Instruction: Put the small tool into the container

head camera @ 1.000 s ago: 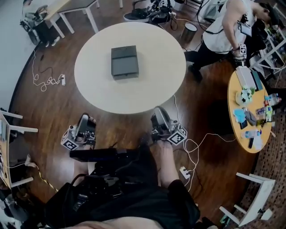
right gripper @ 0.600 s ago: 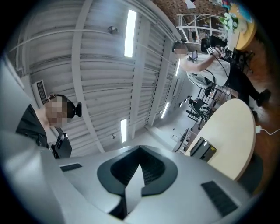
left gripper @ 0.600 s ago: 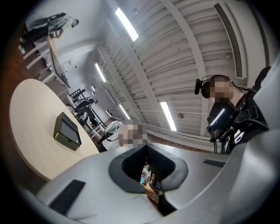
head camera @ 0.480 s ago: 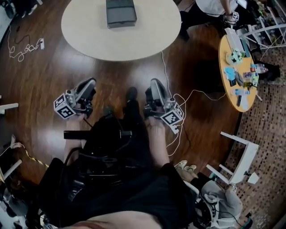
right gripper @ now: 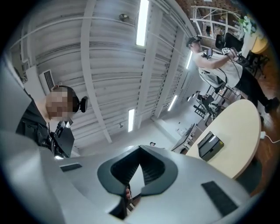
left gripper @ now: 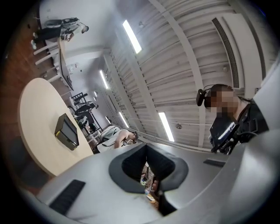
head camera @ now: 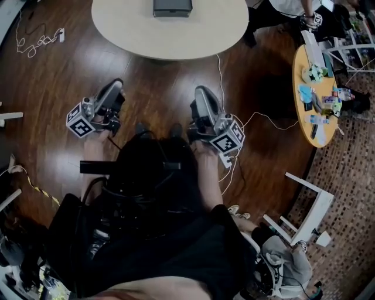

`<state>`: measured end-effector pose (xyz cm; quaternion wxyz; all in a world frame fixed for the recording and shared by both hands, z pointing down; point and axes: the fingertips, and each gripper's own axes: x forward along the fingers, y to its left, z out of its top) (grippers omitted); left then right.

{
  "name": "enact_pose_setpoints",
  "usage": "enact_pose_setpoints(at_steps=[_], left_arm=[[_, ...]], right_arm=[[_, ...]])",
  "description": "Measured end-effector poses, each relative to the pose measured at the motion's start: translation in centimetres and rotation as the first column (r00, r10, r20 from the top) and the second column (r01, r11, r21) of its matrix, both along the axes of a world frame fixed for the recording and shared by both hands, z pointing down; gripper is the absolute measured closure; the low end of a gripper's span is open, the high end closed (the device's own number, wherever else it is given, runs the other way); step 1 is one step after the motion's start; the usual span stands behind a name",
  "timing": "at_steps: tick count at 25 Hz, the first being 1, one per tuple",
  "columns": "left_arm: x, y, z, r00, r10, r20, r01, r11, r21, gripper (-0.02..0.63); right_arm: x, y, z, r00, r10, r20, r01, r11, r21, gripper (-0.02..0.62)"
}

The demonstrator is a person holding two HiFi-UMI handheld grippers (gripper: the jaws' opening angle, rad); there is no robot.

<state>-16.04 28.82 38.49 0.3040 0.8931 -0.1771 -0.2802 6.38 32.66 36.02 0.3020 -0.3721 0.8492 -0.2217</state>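
Note:
The dark grey box-shaped container (head camera: 172,7) lies on the round cream table (head camera: 176,35), cut off by the top edge of the head view. Both grippers hang over the wooden floor, well short of the table. My left gripper (head camera: 114,88) is shut with nothing between its pads. My right gripper (head camera: 199,95) is also shut and empty. The left gripper view has the container (left gripper: 66,131) on the table (left gripper: 30,127) far to the left. In the right gripper view the container (right gripper: 209,145) sits at the right on the table (right gripper: 236,131). No small tool shows in any view.
A yellow round table (head camera: 304,117) with several small items stands at the right. White cables (head camera: 237,137) trail across the floor by my right gripper. A white chair (head camera: 307,217) is at the lower right, another person (head camera: 290,7) at the top right, and a cable coil (head camera: 35,42) at the top left.
The table and container have slid toward the top of the head view as the person backed away. Both grippers have drawn back from the table and stayed shut.

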Motion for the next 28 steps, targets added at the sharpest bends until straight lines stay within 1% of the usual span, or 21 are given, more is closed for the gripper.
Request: enact_pose_setpoints(at_steps=[2,4,5,8,12,17,21,23,28], left_arm=[[0.4,0.4,-0.8,1.0,-0.008,-0.02,0.009,1.0,0.012,0.612],[2.0,0.8,-1.7,0.998,0.002,-0.057,-0.001,1.0,0.02,0.612],[3.0,1.0,-1.9,0.998,0.0,-0.059,0.002,1.0,0.027,0.612],[6.0,1.6,-1.4,1.0,-0.018,-0.016,0.019,0.999,0.03,0.612],[8.3,2.5,-0.7,1.0,0.009,0.004,-0.009,1.0,-0.007,0.612],[10.9,2.8,-0.8,0.998,0.043,0.047,-0.043,0.999,-0.011,0.612],[12.3,2.9,-0.9,0.996,0.063,0.057,-0.063,0.998,-0.006,0.612],[12.5,3.2,-1.2,0.996,0.08,0.035,-0.08,0.997,-0.001,0.612],[11.6,3.1,-3.3,0.992,0.105,-0.075,-0.101,0.993,0.057,0.612]], right_arm=[[0.1,0.1,-0.3,1.0,-0.025,0.0,0.025,1.0,0.012,0.615],[0.7,0.0,-0.4,0.999,-0.045,0.004,0.045,0.999,0.019,0.615],[1.4,0.0,-0.4,0.999,-0.053,0.006,0.053,0.998,0.023,0.615],[3.9,0.3,0.6,0.997,-0.066,0.029,0.066,0.998,0.006,0.615],[5.0,0.7,2.0,0.995,-0.078,0.063,0.08,0.996,-0.035,0.615],[6.2,0.4,2.5,0.992,-0.101,0.075,0.103,0.994,-0.029,0.615],[6.5,0.1,2.6,0.988,-0.133,0.082,0.135,0.991,-0.015,0.615],[6.3,0.1,2.5,0.986,-0.148,0.084,0.149,0.989,-0.008,0.615],[5.4,0.0,1.3,0.982,-0.176,0.064,0.175,0.984,0.027,0.615]])
